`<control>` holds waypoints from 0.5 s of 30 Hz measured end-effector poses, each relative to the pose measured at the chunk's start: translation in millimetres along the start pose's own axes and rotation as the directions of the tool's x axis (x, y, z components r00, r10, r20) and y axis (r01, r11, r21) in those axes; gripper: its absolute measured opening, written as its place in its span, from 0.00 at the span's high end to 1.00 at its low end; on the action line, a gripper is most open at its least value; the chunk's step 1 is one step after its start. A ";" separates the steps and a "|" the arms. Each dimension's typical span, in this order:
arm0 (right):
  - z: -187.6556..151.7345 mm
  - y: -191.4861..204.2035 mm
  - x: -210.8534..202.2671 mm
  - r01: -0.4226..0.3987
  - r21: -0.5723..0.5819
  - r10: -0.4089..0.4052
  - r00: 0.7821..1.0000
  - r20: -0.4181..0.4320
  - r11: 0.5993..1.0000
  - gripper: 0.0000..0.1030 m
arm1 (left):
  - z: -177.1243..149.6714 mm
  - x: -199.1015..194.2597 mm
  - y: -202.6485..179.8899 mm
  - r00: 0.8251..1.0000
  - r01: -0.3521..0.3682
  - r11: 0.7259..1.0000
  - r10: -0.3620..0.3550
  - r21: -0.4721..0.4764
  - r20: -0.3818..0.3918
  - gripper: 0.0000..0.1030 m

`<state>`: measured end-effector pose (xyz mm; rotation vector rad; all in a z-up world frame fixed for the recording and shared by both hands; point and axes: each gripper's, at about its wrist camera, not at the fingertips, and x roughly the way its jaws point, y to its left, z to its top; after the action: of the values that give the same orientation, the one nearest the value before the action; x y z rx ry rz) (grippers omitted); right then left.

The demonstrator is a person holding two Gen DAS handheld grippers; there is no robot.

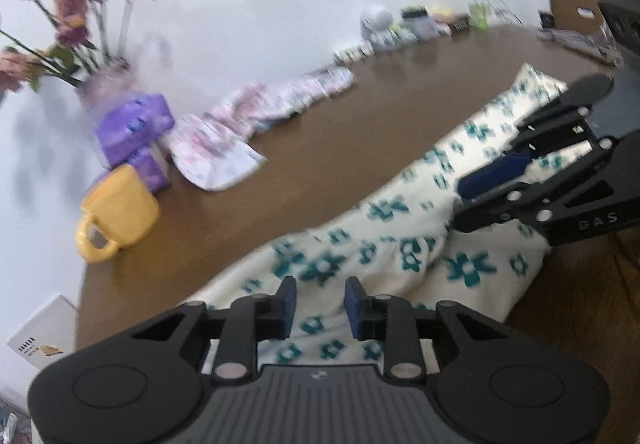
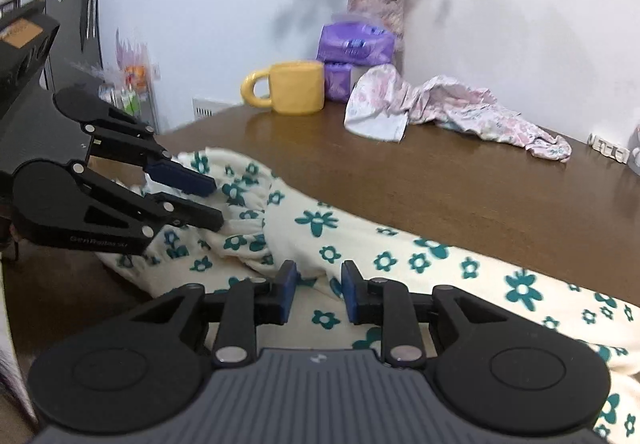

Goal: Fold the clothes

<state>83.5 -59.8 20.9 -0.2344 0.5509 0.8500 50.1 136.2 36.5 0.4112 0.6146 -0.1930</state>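
Flowered garment (image 1: 384, 244) on table (image 1: 280, 180): soft, light, limp, bunches easily. My left tongs (image 1: 320, 304), right tongs (image 2: 318, 294) part open, gripping nothing. Best hold: gathered waistband edge.

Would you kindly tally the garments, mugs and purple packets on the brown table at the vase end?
Garments: 2, the cream floral garment and the pink crumpled garment
Mugs: 1, the yellow mug
Purple packets: 2, upper packet and lower packet
Total: 5

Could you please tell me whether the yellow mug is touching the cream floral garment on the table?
Apart. The right wrist view shows bare brown table between the yellow mug and the cream floral garment.
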 end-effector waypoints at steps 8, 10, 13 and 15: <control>-4.4 -31.4 -27.9 0.090 0.066 -0.093 0.994 0.053 0.994 0.73 | -7.2 -44.3 66.9 0.977 -0.166 0.905 0.205 -0.391 0.060 0.54; -7.7 -39.0 -30.0 0.102 0.086 -0.107 0.993 0.051 0.991 0.72 | -12.2 -51.2 75.5 0.971 -0.173 0.860 0.231 -0.480 0.064 0.54; -13.1 -47.6 -32.1 0.101 0.115 -0.107 0.993 0.048 0.988 0.69 | -12.7 -50.6 68.8 0.974 -0.148 0.857 0.212 -0.493 0.076 0.56; -15.8 -50.7 -32.7 0.093 0.127 -0.100 0.994 0.049 0.988 0.69 | -9.5 -44.7 59.6 0.979 -0.138 0.875 0.192 -0.465 0.071 0.57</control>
<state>99.1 -120.1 24.5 -0.1220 0.5348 0.7231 26.9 196.4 74.9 -0.0088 0.4882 0.0954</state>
